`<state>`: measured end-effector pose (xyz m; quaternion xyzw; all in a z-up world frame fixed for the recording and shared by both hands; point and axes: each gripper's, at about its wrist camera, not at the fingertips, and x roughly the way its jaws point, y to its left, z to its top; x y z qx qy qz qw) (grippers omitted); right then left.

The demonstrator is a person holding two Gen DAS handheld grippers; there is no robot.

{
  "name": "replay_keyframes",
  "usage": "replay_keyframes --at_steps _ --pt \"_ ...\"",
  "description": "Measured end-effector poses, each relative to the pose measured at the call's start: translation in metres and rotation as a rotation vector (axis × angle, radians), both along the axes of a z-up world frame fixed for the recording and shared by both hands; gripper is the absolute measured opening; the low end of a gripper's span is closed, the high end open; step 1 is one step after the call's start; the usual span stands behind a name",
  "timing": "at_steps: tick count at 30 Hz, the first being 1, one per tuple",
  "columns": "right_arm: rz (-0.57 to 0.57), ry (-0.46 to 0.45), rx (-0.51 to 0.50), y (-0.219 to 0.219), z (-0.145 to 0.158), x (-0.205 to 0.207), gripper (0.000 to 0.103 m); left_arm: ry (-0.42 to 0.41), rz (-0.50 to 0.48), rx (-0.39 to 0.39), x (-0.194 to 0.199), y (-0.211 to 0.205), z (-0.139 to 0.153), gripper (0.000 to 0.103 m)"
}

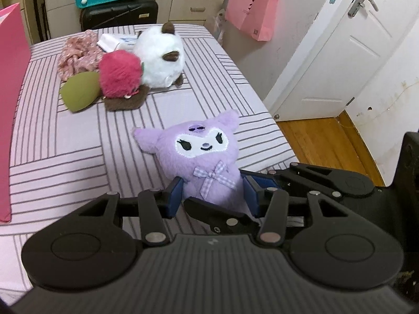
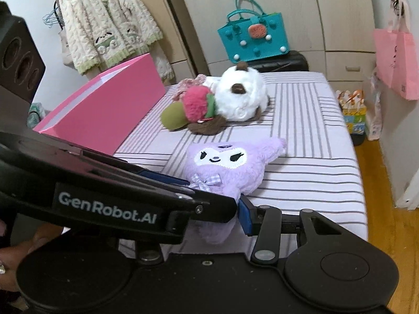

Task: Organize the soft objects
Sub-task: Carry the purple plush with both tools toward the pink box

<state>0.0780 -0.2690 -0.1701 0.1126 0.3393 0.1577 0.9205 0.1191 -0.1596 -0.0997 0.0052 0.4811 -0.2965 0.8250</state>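
Note:
A purple plush doll [image 1: 204, 154] with a checked bow lies face up near the front of the striped bed [image 1: 65, 144]. My left gripper [image 1: 213, 196] has its blue pads pressed on both sides of the doll's lower body. In the right wrist view, the doll [image 2: 225, 164] sits above my right gripper [image 2: 217, 225]. One blue pad [image 2: 244, 217] of that gripper presses on the doll's bottom end. Its other finger is hidden behind the left gripper [image 2: 199, 191], which crosses in from the left. A white plush [image 1: 159, 55], a red fluffy one [image 1: 120, 73] and a green pad [image 1: 78, 94] lie in a heap farther back.
A tall pink box [image 2: 104, 110] stands along the bed's left side. Floral fabric [image 1: 76, 55] and a tissue pack [image 1: 115, 41] lie behind the heap. The bed's right edge drops to a wooden floor [image 1: 322, 141] by a white door [image 1: 348, 60]. A teal bag [image 2: 251, 41] sits on a black suitcase beyond.

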Motion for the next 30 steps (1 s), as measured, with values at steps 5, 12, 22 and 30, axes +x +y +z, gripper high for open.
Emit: replay_keyframes --at_steps 5,12,22,30 --pt "0.053 0.025 0.031 0.005 0.009 -0.002 0.052 0.051 -0.006 -0.018 -0.004 0.016 0.013 0.048" --pt "0.148 0.029 0.018 0.023 0.031 -0.011 0.052 0.063 0.009 -0.008 -0.017 0.039 0.034 0.048" --pt "0.253 0.009 0.035 0.048 0.063 -0.016 0.052 0.029 0.037 -0.026 -0.033 0.078 0.074 0.048" --pt "0.314 -0.004 0.002 0.074 0.093 -0.021 0.053 -0.001 0.049 -0.053 -0.044 0.108 0.101 0.047"
